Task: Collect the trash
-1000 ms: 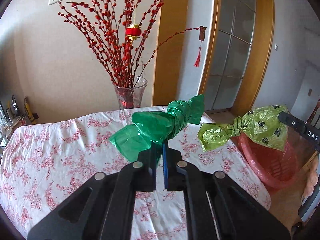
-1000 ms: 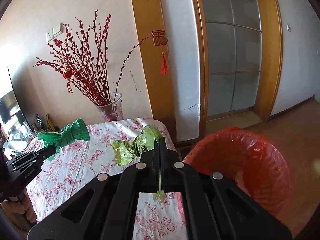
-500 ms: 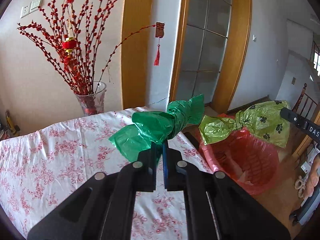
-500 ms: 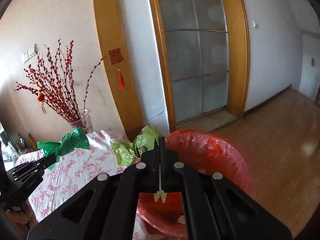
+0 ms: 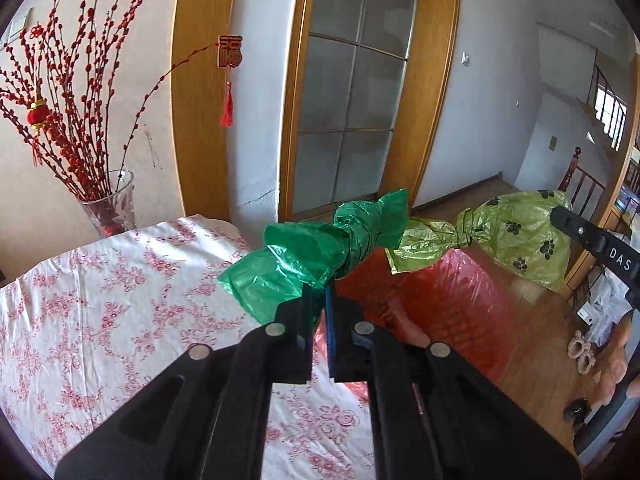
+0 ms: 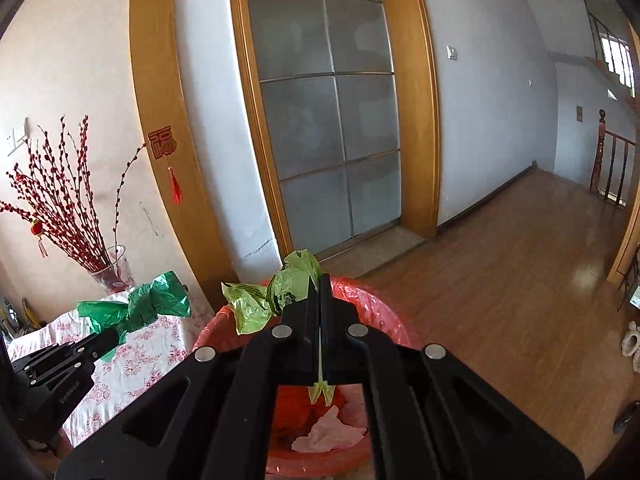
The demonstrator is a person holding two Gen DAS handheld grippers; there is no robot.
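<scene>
We see the left hand-held gripper (image 5: 320, 300) pinching a twisted dark green bag (image 5: 316, 252), jaws nearly together w/ plastic caught between them. The bag juts up and fwd of the fingertips, clear of the bench (image 5: 100, 312), which lies below and to the gripper's left under a white cloth w/ red flowers. Just beyond and below the tips sits the red-lined bin (image 5: 448, 296), beside the bench edge.

Our right hand-held gripper (image 6: 320, 292) is pressed tight on a light green paw-print bag (image 6: 276, 292); a thin strip of it runs down the seam between the jaws and pokes out underneath. Most of the bag bunches to the left of the tips, held in the air over the bin's (image 6: 380, 308) near rim. Inside the bin, below the gripper, we make out a crumpled white tissue (image 6: 328, 434).

From the left wrist view the paw-print bag (image 5: 516, 236) hangs to the right of the dark green one, close but not touching as far as we can tell.

Farther out: a glass vase of red berry branches (image 5: 108, 204) at the bench's far-left corner, a wood-framed frosted glass door (image 6: 328, 120) straight ahead, wood floor (image 6: 520, 280) to the right.
</scene>
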